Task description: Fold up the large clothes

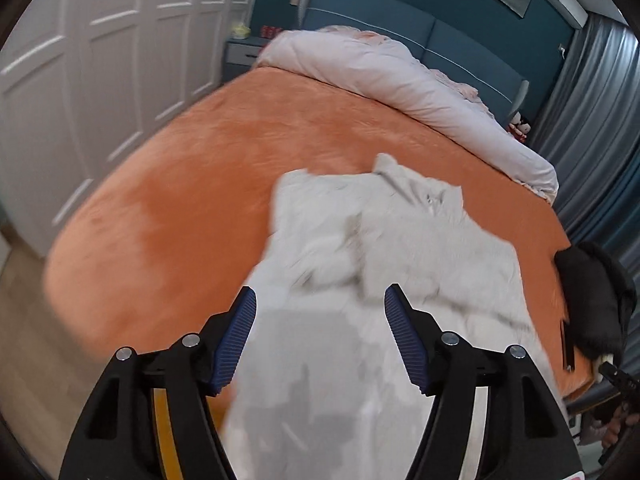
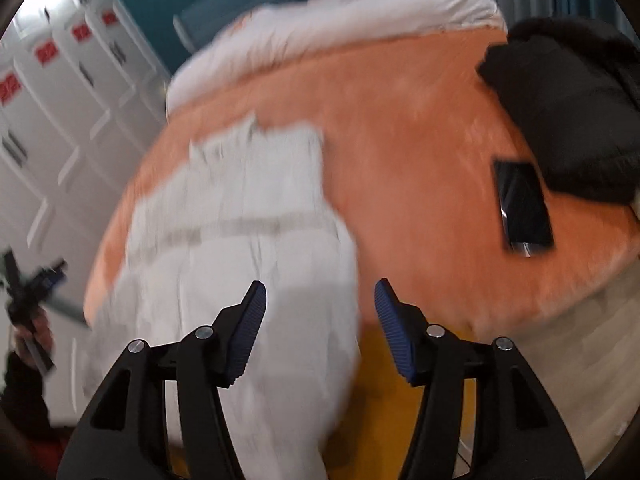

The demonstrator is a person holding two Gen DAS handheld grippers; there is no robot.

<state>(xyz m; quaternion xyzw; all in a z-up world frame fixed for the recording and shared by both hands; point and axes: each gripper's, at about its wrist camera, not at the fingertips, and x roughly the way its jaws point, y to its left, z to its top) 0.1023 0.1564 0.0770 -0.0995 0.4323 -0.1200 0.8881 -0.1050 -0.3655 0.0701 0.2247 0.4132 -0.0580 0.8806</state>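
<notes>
White crumpled shirt-like garment (image 1: 384,240) lies spread on an orange plush bedspread (image 1: 208,168), running from the near edge of the bed toward the middle, its collar end farthest away; both views are blurred. In the left wrist view the left gripper (image 1: 320,304) hangs above the garment's near end with its blue ribbed pads (image 1: 236,340) standing wide apart and nothing pinched between them; the cloth shows through the gap below. In the right wrist view the right gripper (image 2: 318,298) also has its jaws wide and empty, poised over the garment's right edge (image 2: 248,240), where white cloth meets orange cover.

Only the left wrist view shows the teal padded headboard (image 1: 400,28), a rolled pale pink quilt (image 1: 400,80) along the far side of the bed, and grey curtains (image 1: 592,100) at far right. Only the right wrist view shows clearly a flat black phone-like slab (image 2: 522,208) lying on the bedspread at right, just beside a bulky black garment (image 2: 568,112); it also shows white wardrobe doors (image 2: 60,120) bearing red square stickers (image 2: 46,52), and, at left, the other gripper (image 2: 32,292) held in a hand.
</notes>
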